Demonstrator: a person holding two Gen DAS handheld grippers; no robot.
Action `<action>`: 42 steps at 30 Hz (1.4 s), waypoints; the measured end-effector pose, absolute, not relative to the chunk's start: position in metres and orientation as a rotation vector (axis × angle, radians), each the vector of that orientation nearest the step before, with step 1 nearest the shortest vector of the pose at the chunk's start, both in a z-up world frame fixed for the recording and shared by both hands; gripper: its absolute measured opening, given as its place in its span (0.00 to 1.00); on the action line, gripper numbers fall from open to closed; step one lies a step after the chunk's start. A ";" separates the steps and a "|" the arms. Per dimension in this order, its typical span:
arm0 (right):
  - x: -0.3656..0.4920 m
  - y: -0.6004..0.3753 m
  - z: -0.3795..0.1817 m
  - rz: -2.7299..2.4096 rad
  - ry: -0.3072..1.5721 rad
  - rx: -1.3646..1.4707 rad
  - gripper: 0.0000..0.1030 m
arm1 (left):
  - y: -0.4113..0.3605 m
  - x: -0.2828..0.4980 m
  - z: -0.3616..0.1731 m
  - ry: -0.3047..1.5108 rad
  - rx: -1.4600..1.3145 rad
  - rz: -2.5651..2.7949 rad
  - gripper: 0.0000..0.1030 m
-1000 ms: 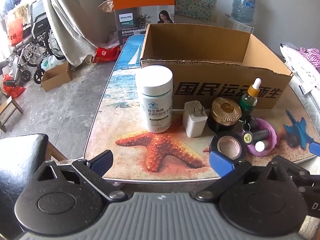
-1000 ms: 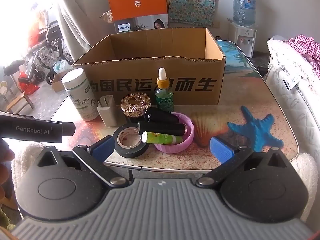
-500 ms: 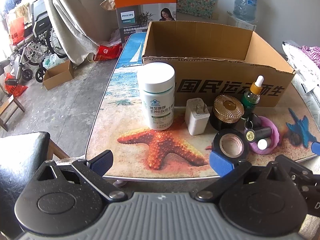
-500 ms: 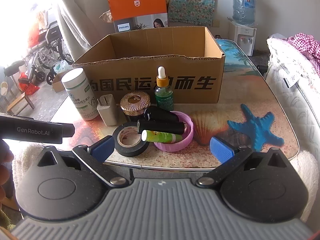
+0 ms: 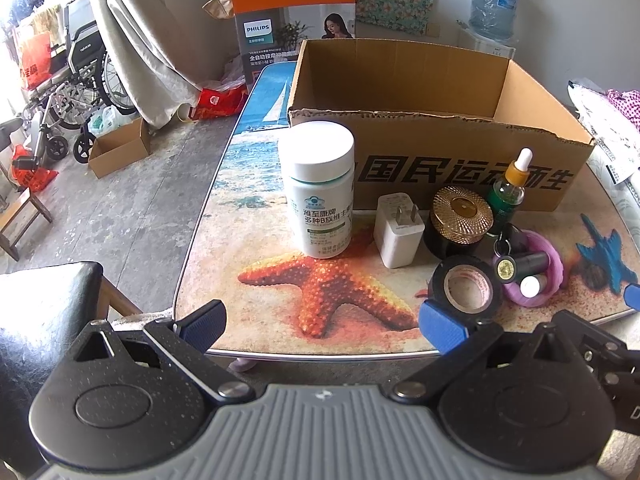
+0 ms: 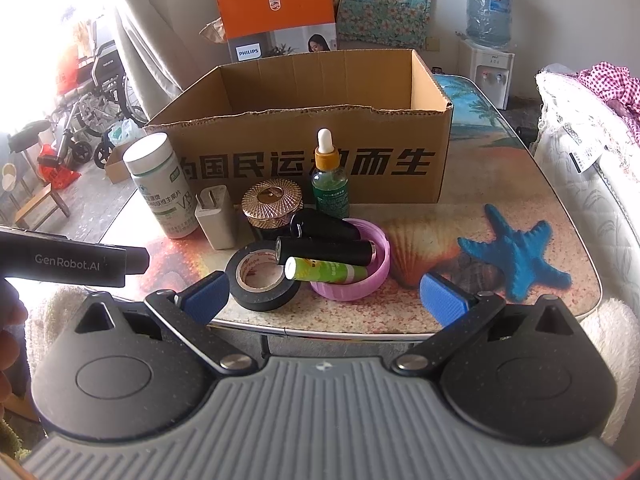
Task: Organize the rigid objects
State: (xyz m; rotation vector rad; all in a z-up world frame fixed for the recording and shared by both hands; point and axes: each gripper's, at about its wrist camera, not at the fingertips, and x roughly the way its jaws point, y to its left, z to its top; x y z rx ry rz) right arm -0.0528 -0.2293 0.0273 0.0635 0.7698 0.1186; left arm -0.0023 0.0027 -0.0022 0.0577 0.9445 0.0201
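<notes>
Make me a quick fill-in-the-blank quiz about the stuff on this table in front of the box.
1. The dropper bottle has a ____ bulb on top.
2. The tubes lie in a ____ dish.
3. The tape roll is ____ in colour.
4. Both the left gripper and right gripper are ____.

Answers: white; pink; black; open

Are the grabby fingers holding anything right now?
No. The left gripper and right gripper are both open, short of the table, holding nothing.
</notes>
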 end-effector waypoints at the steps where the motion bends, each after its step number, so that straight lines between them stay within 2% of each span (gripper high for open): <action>1: -0.053 -0.228 0.027 0.119 0.768 0.062 0.99 | 0.003 -0.002 -0.002 0.944 0.058 0.020 1.00; 42: -0.045 -0.229 0.027 0.126 0.765 0.079 0.99 | 0.006 0.004 -0.005 0.967 0.067 0.030 1.00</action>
